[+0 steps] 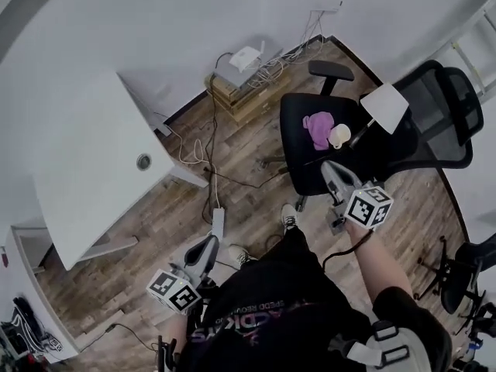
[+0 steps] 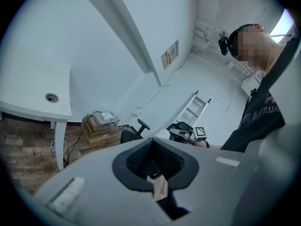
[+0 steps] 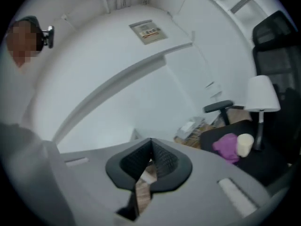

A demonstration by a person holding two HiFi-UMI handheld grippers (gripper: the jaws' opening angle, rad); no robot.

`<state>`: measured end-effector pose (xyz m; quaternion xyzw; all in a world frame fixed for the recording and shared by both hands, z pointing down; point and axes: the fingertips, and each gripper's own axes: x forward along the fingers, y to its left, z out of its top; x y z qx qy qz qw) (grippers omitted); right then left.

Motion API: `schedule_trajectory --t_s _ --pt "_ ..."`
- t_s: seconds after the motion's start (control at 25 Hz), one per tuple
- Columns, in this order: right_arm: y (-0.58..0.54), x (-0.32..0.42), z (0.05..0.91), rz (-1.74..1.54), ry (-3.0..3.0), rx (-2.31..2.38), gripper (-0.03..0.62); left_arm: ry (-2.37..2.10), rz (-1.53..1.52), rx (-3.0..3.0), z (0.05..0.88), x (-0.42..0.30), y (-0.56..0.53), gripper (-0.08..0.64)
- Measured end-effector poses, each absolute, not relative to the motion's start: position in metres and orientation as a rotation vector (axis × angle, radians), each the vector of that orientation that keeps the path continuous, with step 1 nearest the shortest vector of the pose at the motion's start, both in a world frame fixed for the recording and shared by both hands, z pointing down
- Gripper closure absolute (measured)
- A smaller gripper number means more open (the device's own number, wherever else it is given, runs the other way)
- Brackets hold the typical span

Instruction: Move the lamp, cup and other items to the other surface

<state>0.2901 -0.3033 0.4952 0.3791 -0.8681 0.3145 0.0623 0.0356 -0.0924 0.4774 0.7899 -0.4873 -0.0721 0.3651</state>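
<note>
White-shaded lamp (image 1: 385, 105), cream cup (image 1: 339, 135) and crumpled purple cloth (image 1: 318, 128) all sit on black office chair seat (image 1: 298, 115), upper right of head view. White desk (image 1: 85, 161), left of frame, bears none of them. Left gripper (image 1: 208, 248) and right gripper (image 1: 332, 169): jaws pressed together, nothing held. Judgement: either transfer not begun or already finished; which surface is the target is unclear.

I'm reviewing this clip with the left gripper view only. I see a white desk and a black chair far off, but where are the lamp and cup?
Observer: Both stand on the seat of the black chair, the white lamp next to the cream cup.
Operator: Anything else on that seat?
Observer: A purple cloth lies right beside the cup.
Operator: Is the right gripper carrying something?
Observer: No. The right gripper has its fingers shut together with nothing between them.
</note>
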Motion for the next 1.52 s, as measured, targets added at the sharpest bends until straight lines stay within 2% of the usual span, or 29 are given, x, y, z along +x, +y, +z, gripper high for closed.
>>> schedule_trajectory --t_s 0.08,0.2,0.36,0.48,0.76,1.08,1.52 --pt "-0.244 0.209 0.480 0.898 -2.727 0.829 0.589 -1.276 -0.212 2.031 0.473 0.021 -0.083 0.560" --pt "-0.162 0.111 0.469 0.655 -2.783 0.407 0.589 -1.313 -0.224 2.033 0.469 0.000 -0.065 0.560" --pt "-0.091 0.052 0.450 0.441 -2.809 0.067 0.588 -1.360 -0.251 2.003 0.473 -0.019 -0.044 0.560" --pt "-0.074 0.045 0.452 0.398 -2.794 0.017 0.588 -1.364 -0.270 1.991 0.477 -0.023 -0.037 0.560" --pt "-0.121 0.078 0.460 0.629 -2.782 0.329 0.588 -1.286 -0.245 2.039 0.477 -0.008 -0.054 0.560" --pt "-0.126 0.110 0.428 0.530 -2.852 0.299 0.588 -1.248 -0.235 2.113 0.469 0.034 -0.075 0.560" --pt "-0.068 0.012 0.419 0.402 -2.861 -0.212 0.589 -1.527 -0.306 2.018 0.459 -0.030 -0.021 0.560"
